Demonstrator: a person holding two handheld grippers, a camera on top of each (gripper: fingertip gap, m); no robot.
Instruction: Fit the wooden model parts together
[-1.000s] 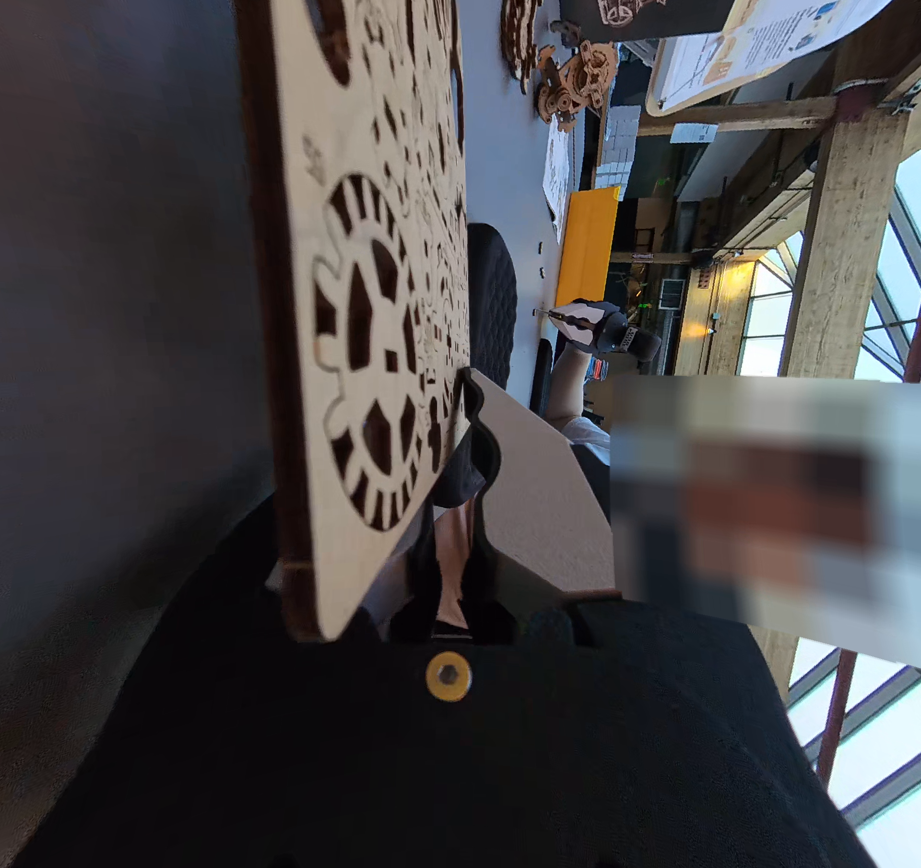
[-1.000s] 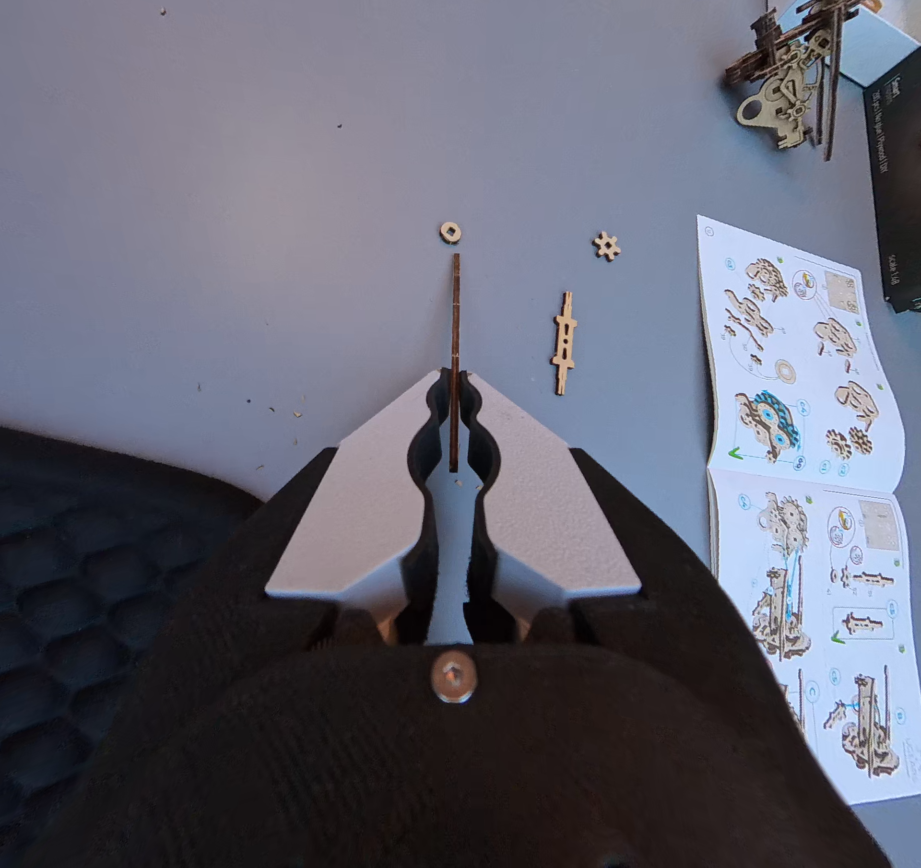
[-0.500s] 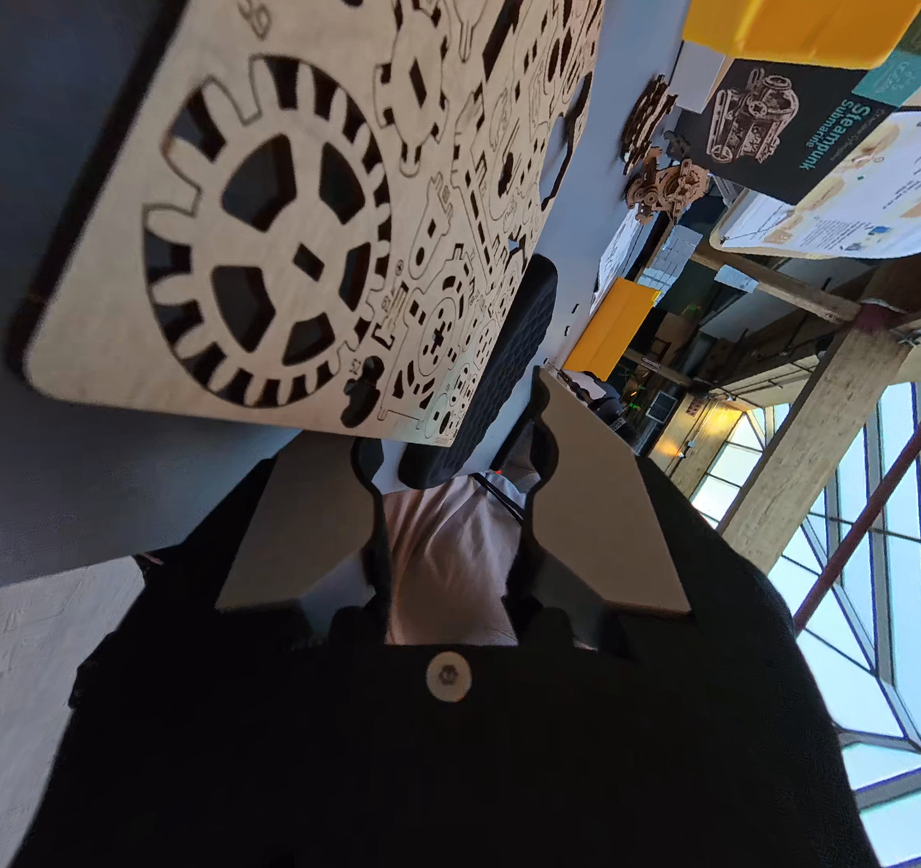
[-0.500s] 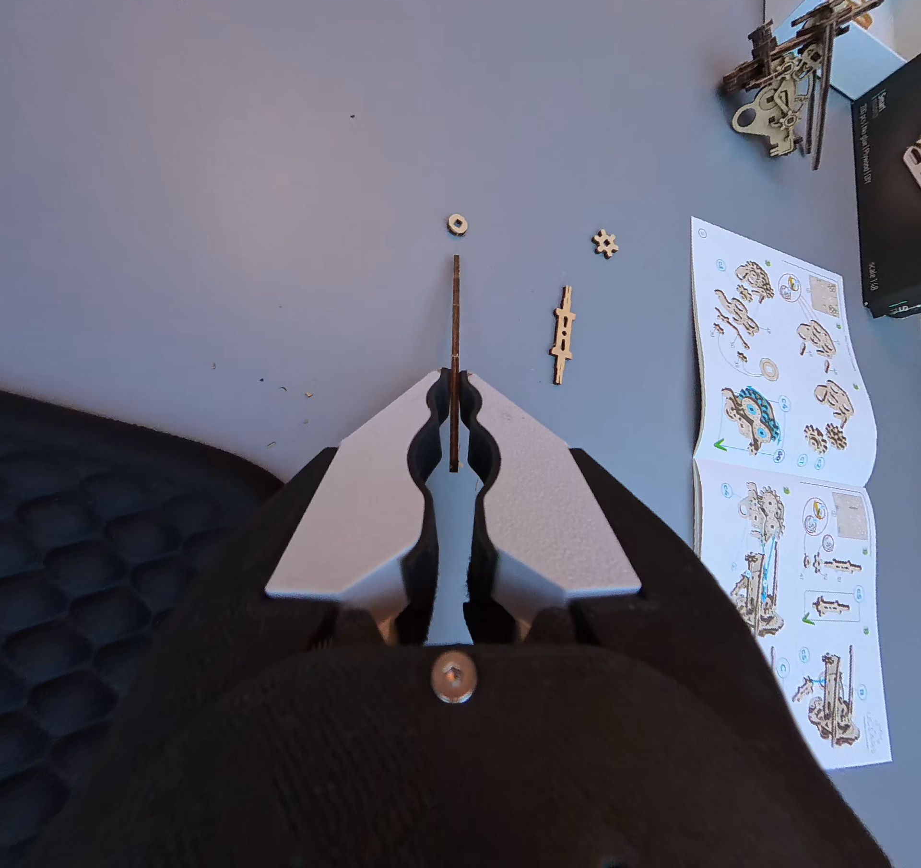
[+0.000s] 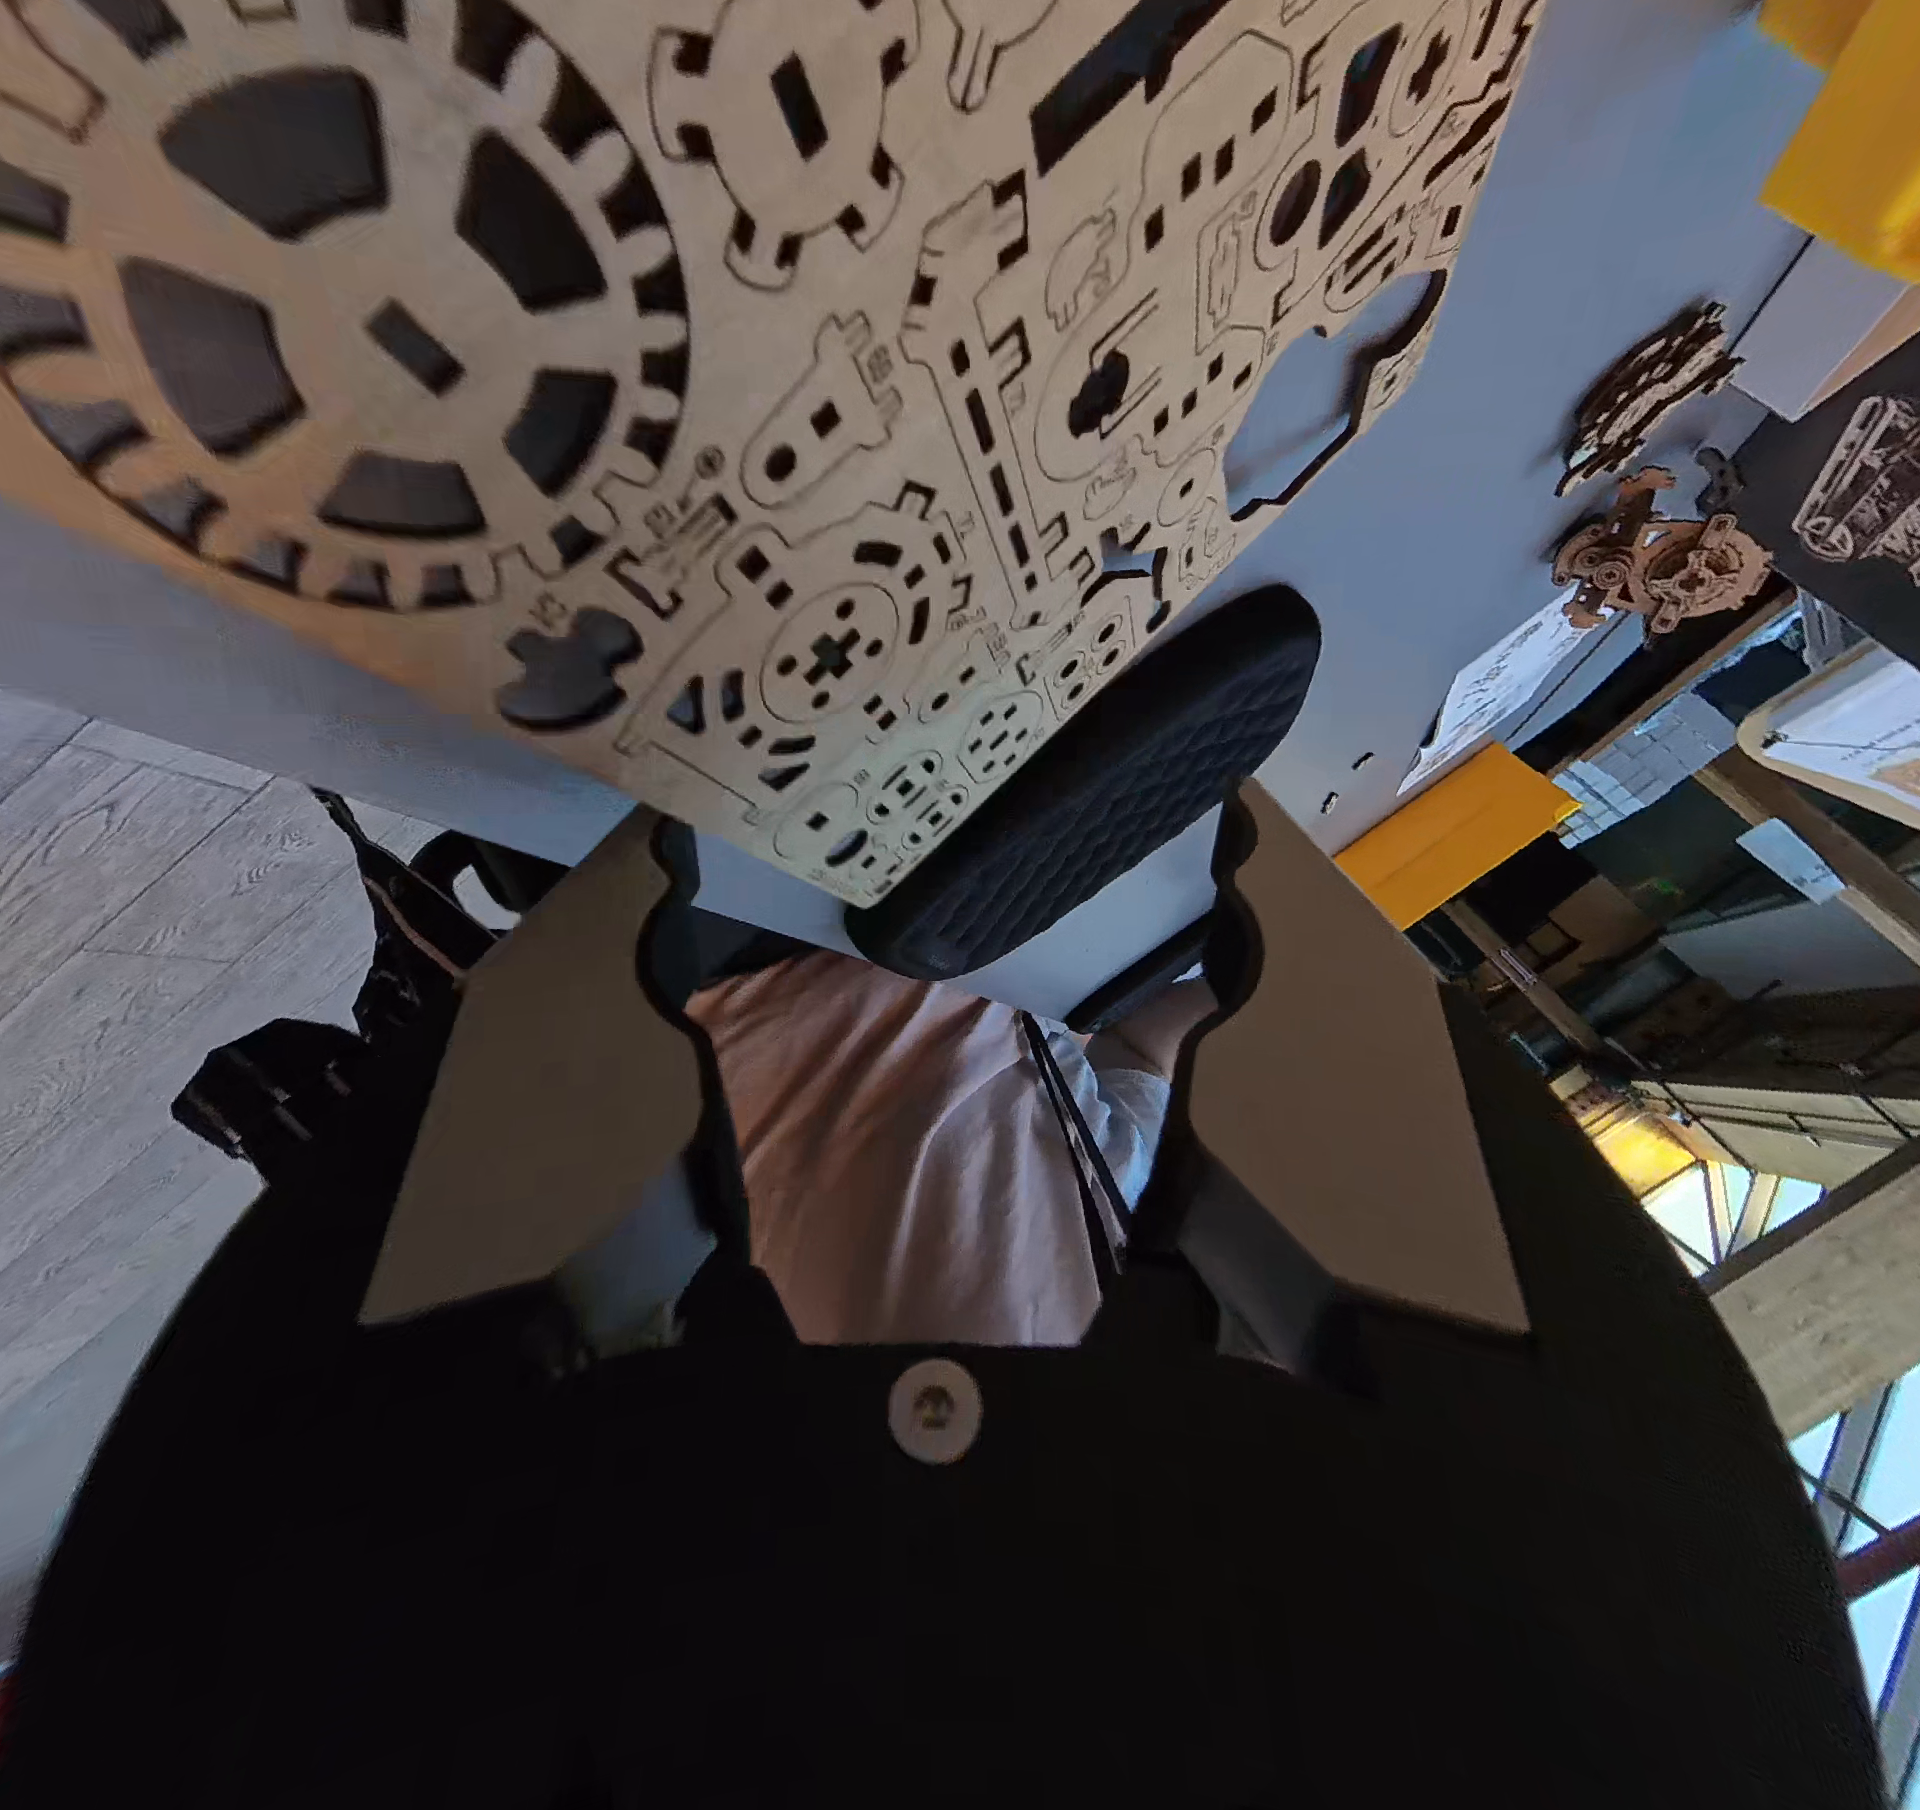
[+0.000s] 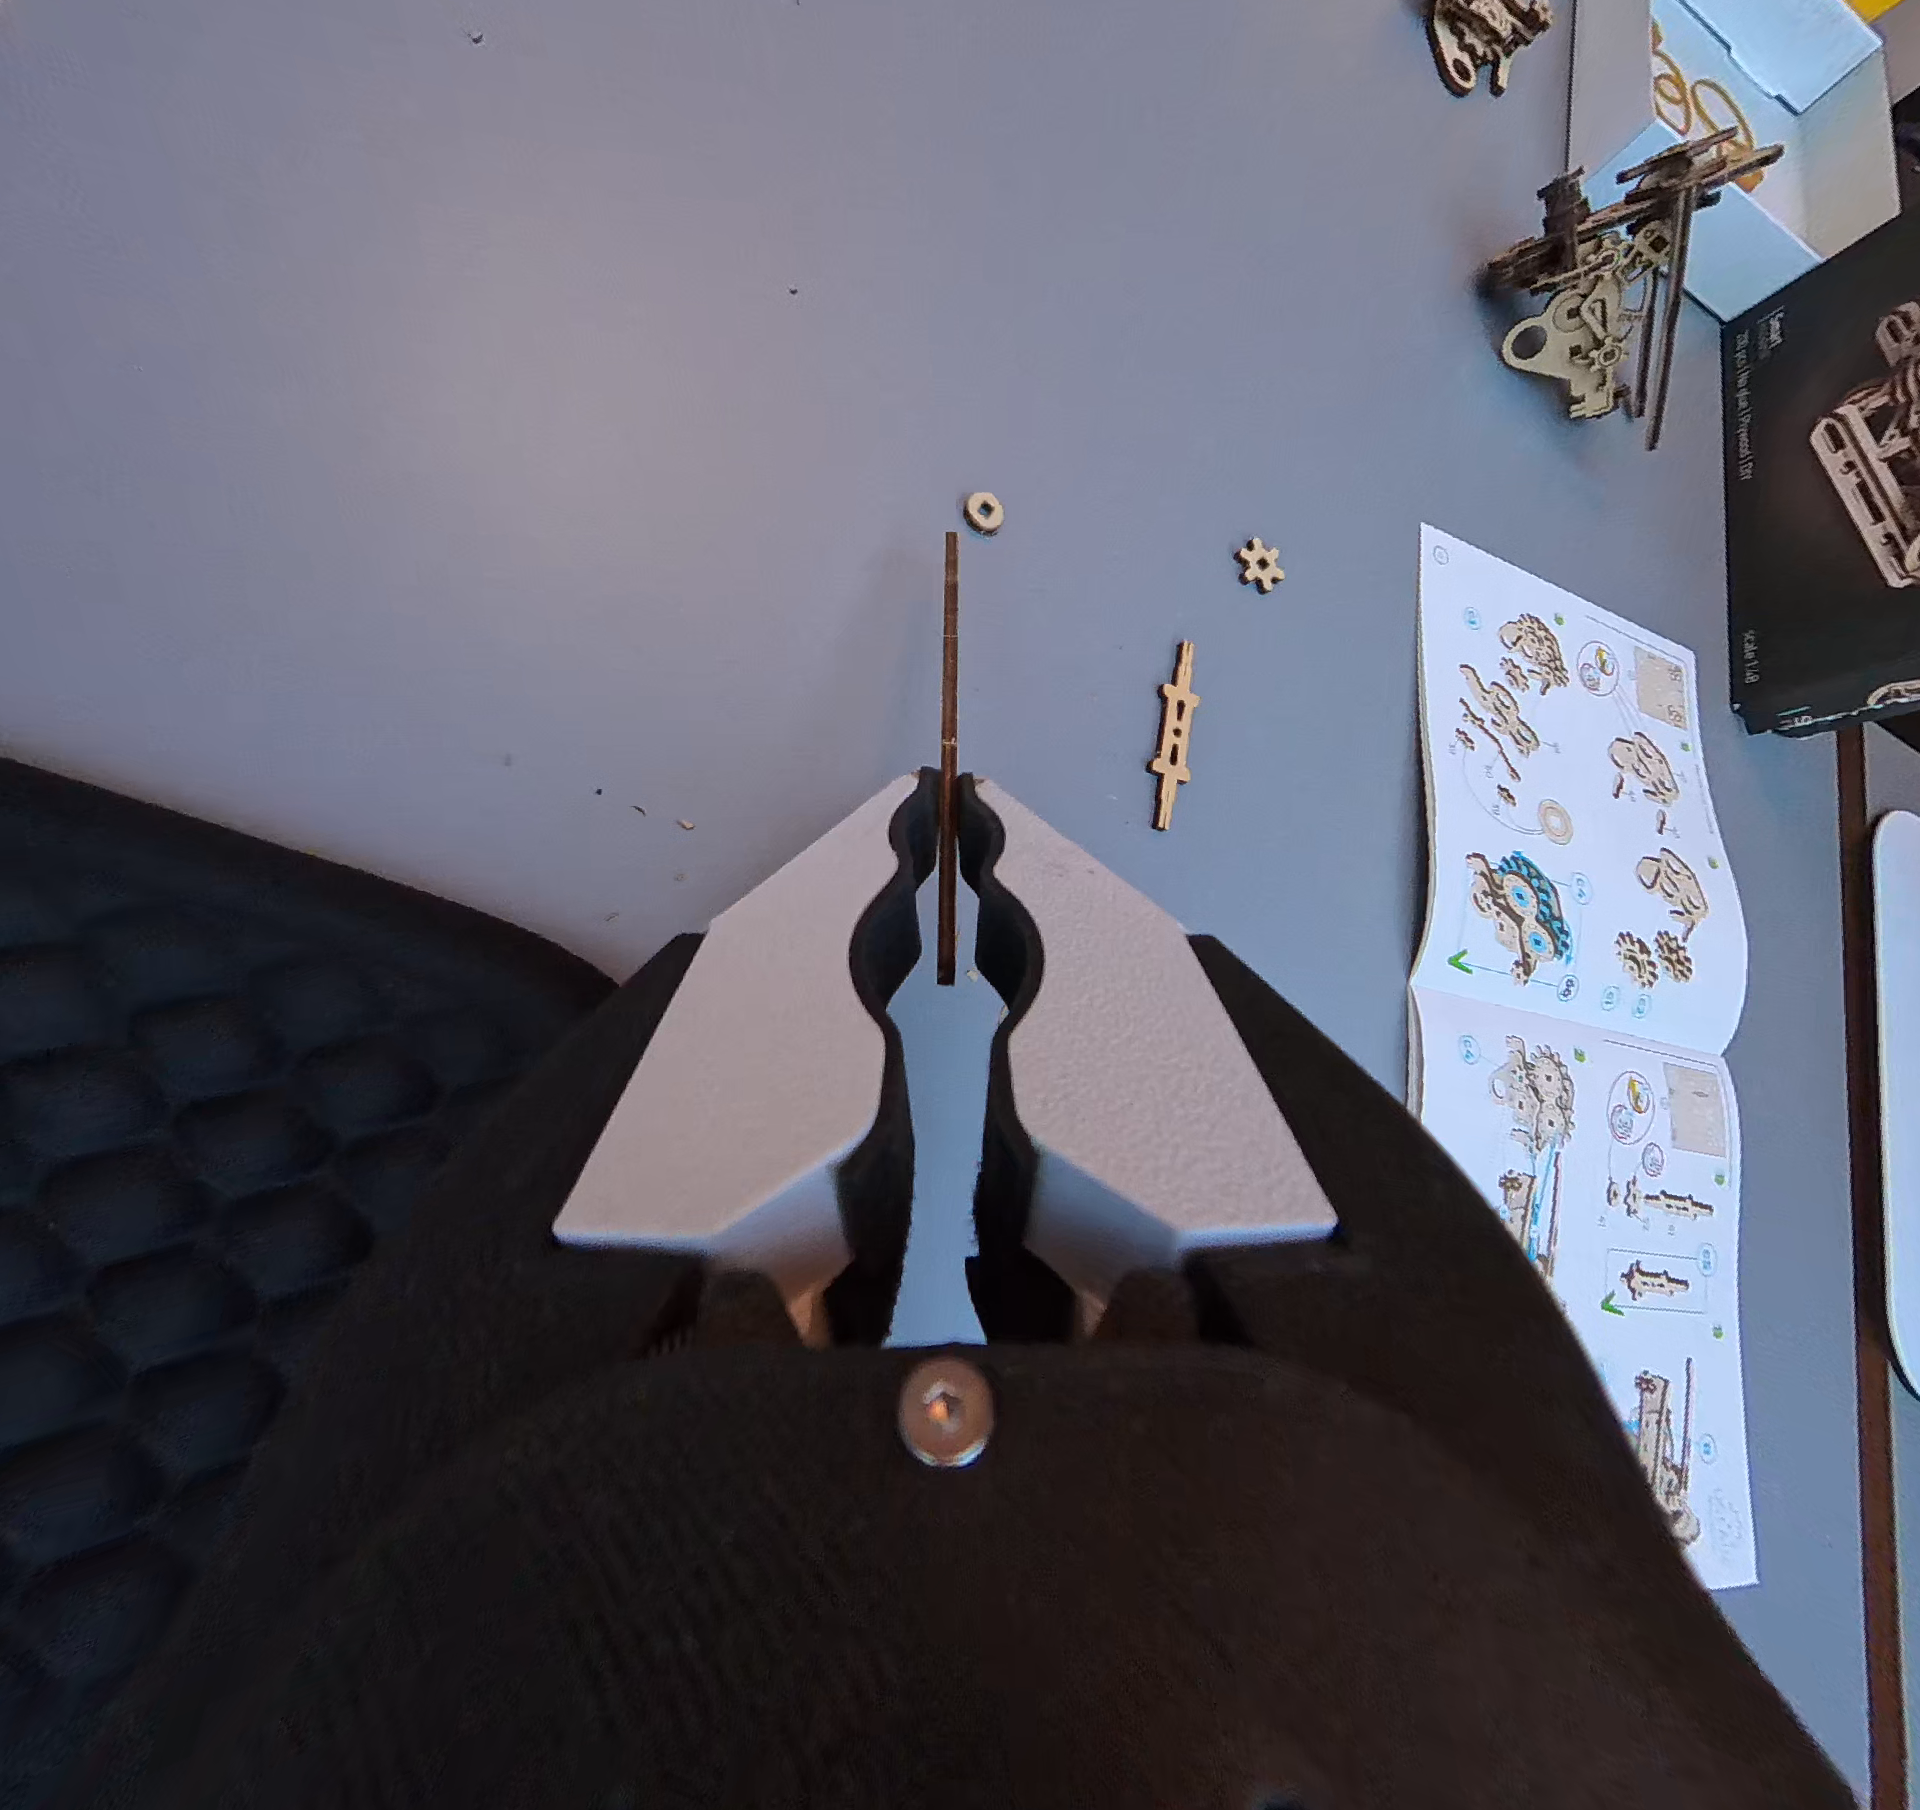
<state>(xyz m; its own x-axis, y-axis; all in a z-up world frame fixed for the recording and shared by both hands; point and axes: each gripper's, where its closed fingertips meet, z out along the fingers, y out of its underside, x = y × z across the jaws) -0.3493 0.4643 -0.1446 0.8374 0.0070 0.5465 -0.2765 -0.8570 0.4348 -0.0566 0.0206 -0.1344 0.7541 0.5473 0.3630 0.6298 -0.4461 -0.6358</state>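
Wooden strip stands edge-on at frame centre, clamped in the right tool; left tool gapes apart below the wooden sheet on the desk.

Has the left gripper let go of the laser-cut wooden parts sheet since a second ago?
Yes. The left gripper is open and empty; the flat laser-cut wooden parts sheet lies on the grey table, beyond the fingertips, beside the black honeycomb pad.

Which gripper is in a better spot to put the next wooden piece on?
Probably the right gripper: it is shut on a thin wooden stick, just short of the small ring on the table. The left gripper is open and empty.
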